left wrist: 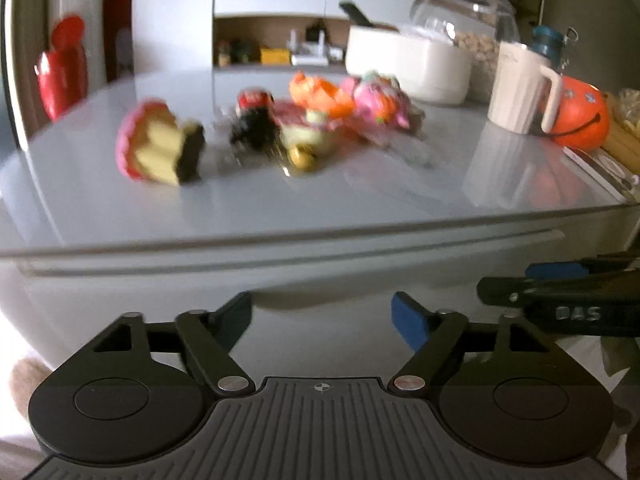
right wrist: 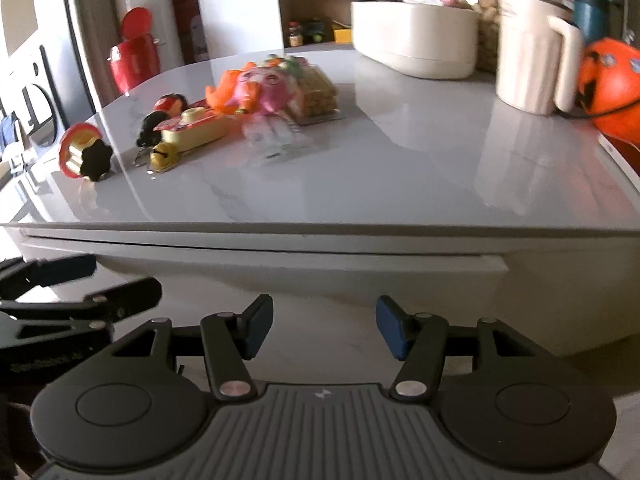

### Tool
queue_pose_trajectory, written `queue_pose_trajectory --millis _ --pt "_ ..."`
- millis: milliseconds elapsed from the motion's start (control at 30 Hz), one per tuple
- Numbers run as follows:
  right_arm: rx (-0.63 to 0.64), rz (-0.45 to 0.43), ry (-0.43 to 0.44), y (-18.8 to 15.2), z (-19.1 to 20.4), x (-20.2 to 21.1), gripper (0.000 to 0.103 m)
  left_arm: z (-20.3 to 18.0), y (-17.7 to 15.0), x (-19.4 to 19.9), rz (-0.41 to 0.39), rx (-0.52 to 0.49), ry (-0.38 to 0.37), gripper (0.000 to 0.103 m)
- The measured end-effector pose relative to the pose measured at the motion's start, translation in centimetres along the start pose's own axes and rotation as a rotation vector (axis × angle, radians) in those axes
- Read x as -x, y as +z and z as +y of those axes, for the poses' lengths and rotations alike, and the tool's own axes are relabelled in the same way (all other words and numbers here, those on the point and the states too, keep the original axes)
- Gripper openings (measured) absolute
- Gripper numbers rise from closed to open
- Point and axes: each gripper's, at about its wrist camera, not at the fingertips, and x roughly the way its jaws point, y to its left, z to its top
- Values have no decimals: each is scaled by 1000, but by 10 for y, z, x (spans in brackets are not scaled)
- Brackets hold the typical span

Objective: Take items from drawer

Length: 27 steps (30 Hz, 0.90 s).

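Your left gripper (left wrist: 322, 320) hangs with jaws spread wide and empty; your right gripper (right wrist: 324, 326) is parted too, holding nothing. The drawer (right wrist: 304, 262) front lies at twelve o'clock, just beyond both, long axis running nine to three under the counter (right wrist: 400, 168). It looks closed, so pulling it comes first. Neither hand is clearly nearer.

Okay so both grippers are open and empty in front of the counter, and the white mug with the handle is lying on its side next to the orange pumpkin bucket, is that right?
Not quite. The white mug stands upright beside the orange pumpkin bucket, as the right wrist view shows. The rest holds: the left gripper and right gripper are open and empty.
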Motion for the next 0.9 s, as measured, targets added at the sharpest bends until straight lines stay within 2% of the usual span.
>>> queue_pose_trajectory --millis 33,167,233,333,467,633,767,900 --pt "-7 4 -2 -1 -2 3 58 2 -1 2 10 23 -5 72" --pt "-19 8 35 -10 -10 37 59 3 -4 37 -9 64 -17 72" --pt "-19 -5 60 -20 -11 59 65 1 -10 66 -47 52 -17 72" --pt "-13 -60 79 -42 -8 94 69 -3 -30 108 -118 17 -4 72" --pt "14 -146 78 -68 3 121 71 -10 -60 141 -176 -3 22 72" --pt "59 -187 90 -81 25 129 72 -17 -68 145 -178 -17 27 72" --pt "98 -240 56 -84 34 140 72 -17 -71 142 -152 -9 25 72" --pt "77 -211 85 -81 35 139 72 -13 -72 141 -144 12 26 72"
